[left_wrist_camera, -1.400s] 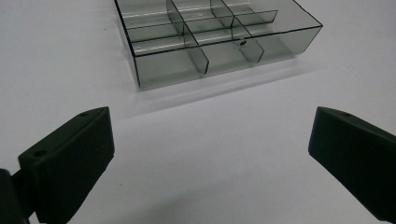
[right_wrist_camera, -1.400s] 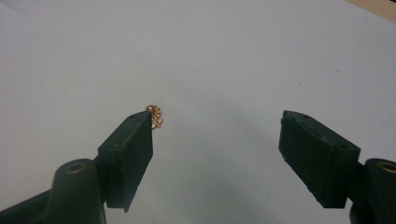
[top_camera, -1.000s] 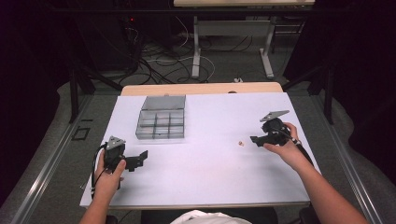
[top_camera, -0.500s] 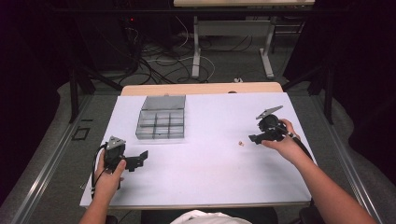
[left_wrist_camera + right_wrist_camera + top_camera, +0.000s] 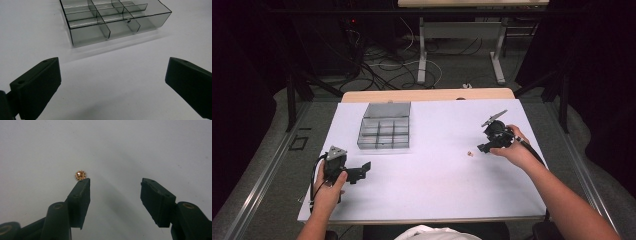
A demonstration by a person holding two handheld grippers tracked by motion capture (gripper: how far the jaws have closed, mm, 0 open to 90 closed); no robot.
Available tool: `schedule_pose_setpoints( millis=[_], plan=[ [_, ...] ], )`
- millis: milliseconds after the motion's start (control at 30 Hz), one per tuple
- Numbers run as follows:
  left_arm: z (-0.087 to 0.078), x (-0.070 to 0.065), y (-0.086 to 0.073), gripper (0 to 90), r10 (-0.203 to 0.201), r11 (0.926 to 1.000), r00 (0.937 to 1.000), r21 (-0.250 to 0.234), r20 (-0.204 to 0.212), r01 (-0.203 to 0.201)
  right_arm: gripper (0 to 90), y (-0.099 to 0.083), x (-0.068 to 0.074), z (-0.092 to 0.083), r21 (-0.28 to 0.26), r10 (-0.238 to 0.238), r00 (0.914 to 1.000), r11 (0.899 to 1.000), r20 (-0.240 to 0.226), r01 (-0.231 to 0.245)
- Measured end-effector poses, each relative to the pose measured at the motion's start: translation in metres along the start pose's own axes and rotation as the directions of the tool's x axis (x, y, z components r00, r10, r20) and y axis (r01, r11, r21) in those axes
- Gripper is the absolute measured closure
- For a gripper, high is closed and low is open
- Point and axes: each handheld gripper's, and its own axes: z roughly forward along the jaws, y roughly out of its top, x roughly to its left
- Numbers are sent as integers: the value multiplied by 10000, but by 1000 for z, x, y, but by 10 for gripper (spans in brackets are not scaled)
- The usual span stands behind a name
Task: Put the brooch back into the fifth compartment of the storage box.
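A tiny gold-coloured toothed part (image 5: 469, 154) (image 5: 80, 175) lies on the white table right of centre. My right gripper (image 5: 482, 148) (image 5: 115, 192) hovers just right of it, jaws apart and empty; they have just been closing. In the right gripper view the part sits just beyond the tip of the left jaw, outside the gap. A clear grey compartment box (image 5: 384, 133) (image 5: 112, 20) stands at the table's back left. My left gripper (image 5: 364, 169) (image 5: 112, 82) rests near the front left, wide open and empty, pointing toward the box.
The white table top (image 5: 432, 190) ends at a wooden strip (image 5: 427, 95) at the back. Beyond it are a desk frame (image 5: 462, 40) and cables (image 5: 372, 65) on the floor. One box compartment holds a small dark item (image 5: 128, 21).
My right gripper has moved left and slightly down toward the gold part. The left gripper has stayed where it was.
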Motion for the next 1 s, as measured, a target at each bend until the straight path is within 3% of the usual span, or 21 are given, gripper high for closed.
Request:
schedule_pose_setpoints(
  millis=[67, 267, 300, 433, 467, 500, 600, 667, 700, 767, 800, 867, 967, 1000],
  plan=[
    [0, 0, 0, 4, -6, 10000, 10000, 5, 0, 6, 434, 1, 1, 3, -16, 202, 9996, 9998, -214, -203],
    [0, 0, 0, 5, 1, 10000, 10000, 12, 6, -1, 466, 5, 5, 12, 37, -157, 9982, 9999, -581, 160],
    [0, 0, 0, 4, 15, 10000, 10000, 22, 25, -15, 481, 6, 6, 15, -65, -195, 9965, 9998, -811, 190],
    [0, 0, 0, 5, 21, 10000, 10000, 22, 18, -21, 482, 9, 9, 18, 169, -190, 9964, 9996, -827, 204],
    [0, 0, 0, 5, 20, 10000, 10000, 22, 14, -20, 483, 10, 10, 19, 22, -225, 9960, 9997, -867, 228],
    [0, 0, 0, 5, 22, 10000, 10000, 22, 15, -22, 497, 12, 10, 20, 237, -318, 9947, 9991, -976, 343],
    [0, 0, 0, 4, 27, 10000, 10000, 26, 16, -27, 513, 13, 12, 23, 71, -424, 9933, 9990, -1078, 434],
    [0, 0, 0, 4, 14, 10000, 10000, 27, 46, -15, 528, 15, 14, 24, 386, -445, 9923, 9980, -1153, 492],
    [0, 0, 0, 5, 25, 10000, 10000, 54, 51, -26, 534, 16, 14, 27, 203, -649, 9908, 9975, -1184, 678],
    [0, 0, 0, 5, 19, 10000, 10000, 42, 45, -19, 537, 17, 18, 27, 544, -309, 9933, 9978, -1113, 371],
    [0, 0, 0, 4, 33, 10000, 10000, 34, 18, -33, 541, 17, 17, 29, 401, -587, 9910, 9971, -1204, 639],
    [0, 1, 0, 5, 27, 10000, 10000, 30, 23, -27, 555, 18, 17, 31, 513, -698, 9901, 9957, -1218, 765],
    [0, 0, 0, 5, 12, 10000, 10000, 27, 46, -12, 565, 19, 18, 33, 664, -610, 9902, 9954, -1253, 697],
    [0, 0, 0, 5, 21, 10000, 10000, 30, 45, -21, 574, 18, 19, 38, 67, -510, 9895, 9986, -1353, 524]
  ],
)
